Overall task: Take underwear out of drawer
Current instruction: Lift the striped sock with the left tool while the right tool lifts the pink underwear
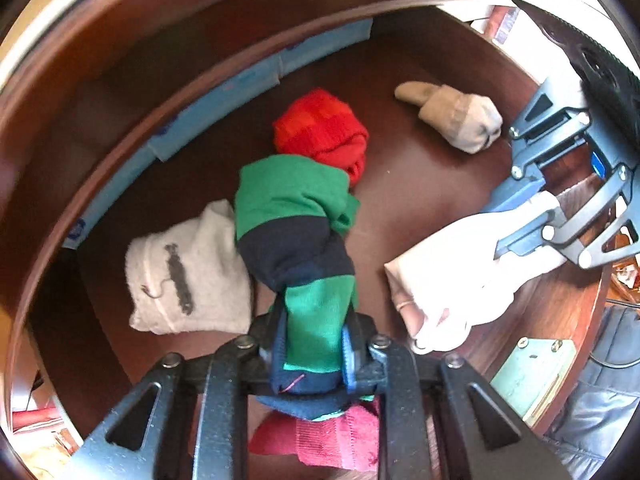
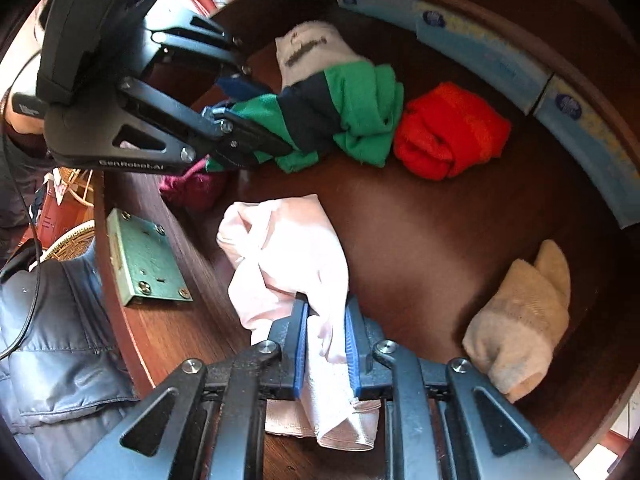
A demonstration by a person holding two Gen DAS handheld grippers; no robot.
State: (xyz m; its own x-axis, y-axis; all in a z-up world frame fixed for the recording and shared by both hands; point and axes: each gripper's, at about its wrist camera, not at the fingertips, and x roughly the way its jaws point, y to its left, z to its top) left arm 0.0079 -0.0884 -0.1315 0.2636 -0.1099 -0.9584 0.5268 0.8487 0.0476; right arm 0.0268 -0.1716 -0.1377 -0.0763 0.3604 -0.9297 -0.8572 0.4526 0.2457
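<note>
My left gripper [image 1: 316, 344] is clamped on the green-and-navy bundle [image 1: 296, 216], whose long axis runs away toward the drawer's [image 1: 400, 200] far wall, while my right gripper [image 2: 326, 340] pinches the pale pink underwear [image 2: 288, 252] hanging nearer the front edge.

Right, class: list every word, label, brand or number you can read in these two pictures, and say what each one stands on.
"GenRobot.AI": white lettering on the black frame of the left gripper, seen from the right wrist view.
Round dark blue logos on the light blue packets along the brown wooden drawer wall: too blurred to read.
Dark woven mark on the white folded sock: no legible letters.
Nothing else is readable.
</note>
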